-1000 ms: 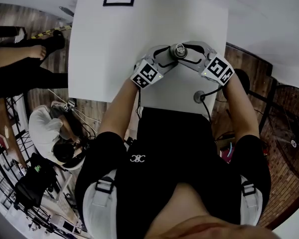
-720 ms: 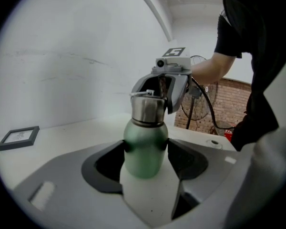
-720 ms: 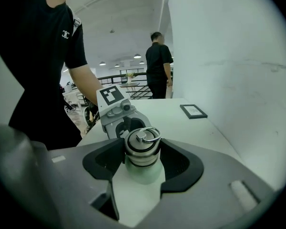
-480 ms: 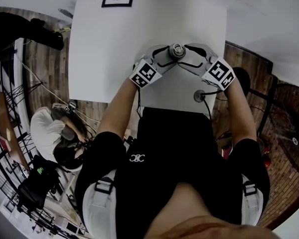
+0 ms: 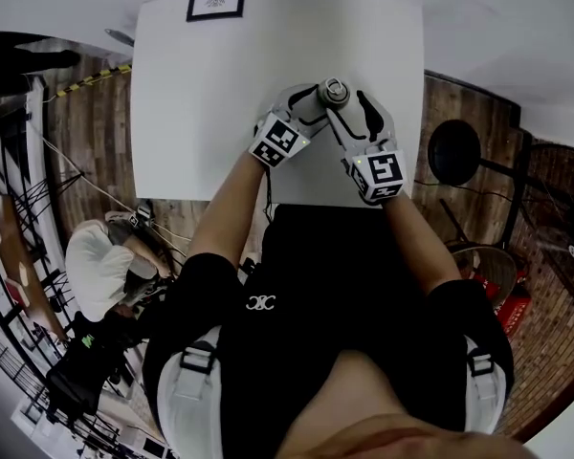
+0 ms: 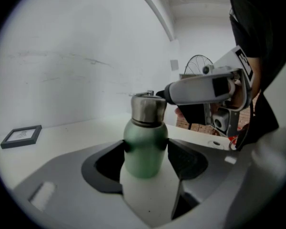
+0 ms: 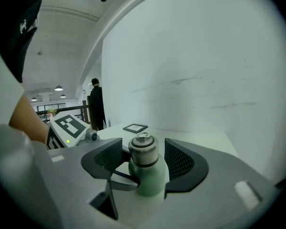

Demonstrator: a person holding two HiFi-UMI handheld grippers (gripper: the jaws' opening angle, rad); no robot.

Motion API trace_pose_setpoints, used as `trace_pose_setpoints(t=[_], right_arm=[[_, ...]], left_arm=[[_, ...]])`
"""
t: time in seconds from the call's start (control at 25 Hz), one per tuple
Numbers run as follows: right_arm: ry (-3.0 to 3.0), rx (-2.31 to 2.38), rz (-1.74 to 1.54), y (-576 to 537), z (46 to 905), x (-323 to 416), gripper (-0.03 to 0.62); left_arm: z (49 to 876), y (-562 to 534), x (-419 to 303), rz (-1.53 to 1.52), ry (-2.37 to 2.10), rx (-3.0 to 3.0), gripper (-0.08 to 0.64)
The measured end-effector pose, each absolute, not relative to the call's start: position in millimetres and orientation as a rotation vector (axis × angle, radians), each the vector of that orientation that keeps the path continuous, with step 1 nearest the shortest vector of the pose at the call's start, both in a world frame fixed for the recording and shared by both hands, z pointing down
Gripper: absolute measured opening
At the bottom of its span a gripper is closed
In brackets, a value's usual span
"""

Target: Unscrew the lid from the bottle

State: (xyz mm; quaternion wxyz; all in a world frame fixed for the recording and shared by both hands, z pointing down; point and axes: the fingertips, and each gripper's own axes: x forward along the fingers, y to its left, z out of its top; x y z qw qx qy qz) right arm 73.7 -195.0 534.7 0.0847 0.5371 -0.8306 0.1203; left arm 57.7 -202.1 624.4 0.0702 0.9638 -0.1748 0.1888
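The right gripper (image 7: 144,160) has swung round from the right of the green bottle (image 6: 144,132) to its near side, and its jaws have widened. At the far left corner of the white table (image 5: 191,113) lies a small framed card (image 5: 216,1). The left gripper (image 6: 147,151) is clamped on the green bottle's body, upright near the table's front edge. The steel lid (image 7: 143,149) is on, hiding any contents. The right gripper's jaws straddle that lid, seemingly clear of it.
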Motion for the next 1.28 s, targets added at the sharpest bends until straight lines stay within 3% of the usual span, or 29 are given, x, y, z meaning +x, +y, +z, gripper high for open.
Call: trace_pose_setpoints(t=[0.48, 0.96, 1.28], right_arm=[[-2.442, 1.509, 0.324, -212.6, 551.4, 65.0, 0.230], [-2.679, 0.567, 0.171, -211.3, 550.8, 59.1, 0.230], [-2.682, 0.277, 0.179, -209.9, 550.9, 58.3, 0.232]], left_arm=[[629.3, -205.5, 57.4, 0.587, -0.538, 2.893, 0.336], [627.8, -204.7, 58.9, 0.574, -0.533, 2.900, 0.336], [627.4, -203.4, 58.7, 0.577, -0.535, 2.908, 0.336]])
